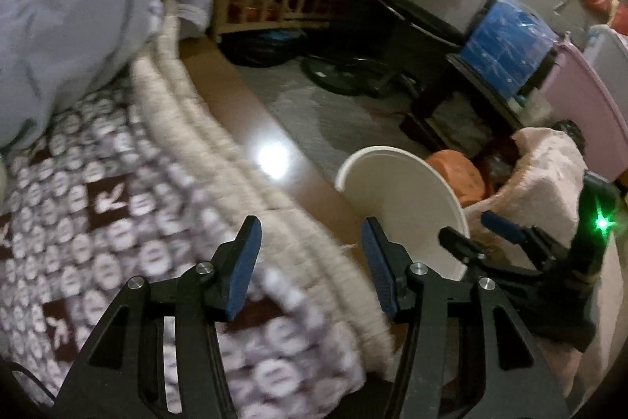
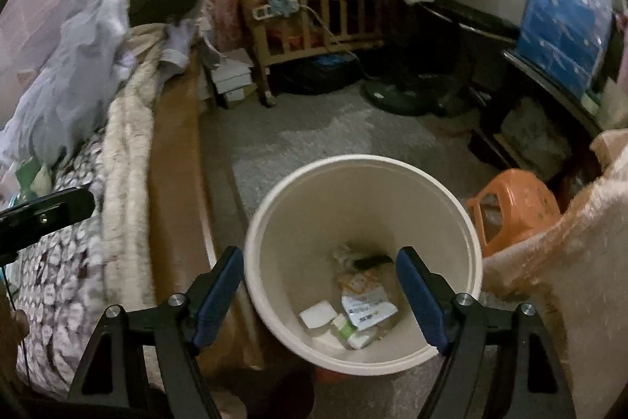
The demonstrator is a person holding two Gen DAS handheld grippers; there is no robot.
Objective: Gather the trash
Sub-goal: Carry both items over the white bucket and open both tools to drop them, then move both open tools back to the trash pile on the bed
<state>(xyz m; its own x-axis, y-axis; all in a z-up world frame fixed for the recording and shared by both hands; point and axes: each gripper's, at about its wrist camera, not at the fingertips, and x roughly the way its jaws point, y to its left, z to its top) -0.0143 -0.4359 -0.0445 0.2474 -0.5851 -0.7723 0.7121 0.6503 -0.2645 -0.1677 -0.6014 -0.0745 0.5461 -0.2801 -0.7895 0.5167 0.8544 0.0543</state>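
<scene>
Right tool [image 2: 318, 291] spread wide, nothing between its fingers, hanging over the open mouth of a cream bin [image 2: 274, 222] on the floor. In the bin's bottom: trash [image 2: 367, 307], a few paper packets and small white pieces. Bin stands just beside the brown bed frame edge [image 2: 172, 183]; an orange stool [image 2: 518, 195] sits near its other side, a pink blanket [image 2: 569, 242] draped beyond that. Left tool [image 1: 310, 262] also spread, empty, over the patterned bedspread [image 1: 78, 222] and its fringed cream border [image 1: 188, 128]. Past the bin, a stretch of open grey carpet [image 2: 314, 132]. Far side crowded: wooden crib [image 2: 314, 6], fan base [image 2: 396, 97], blue box [image 2: 565, 22].
</scene>
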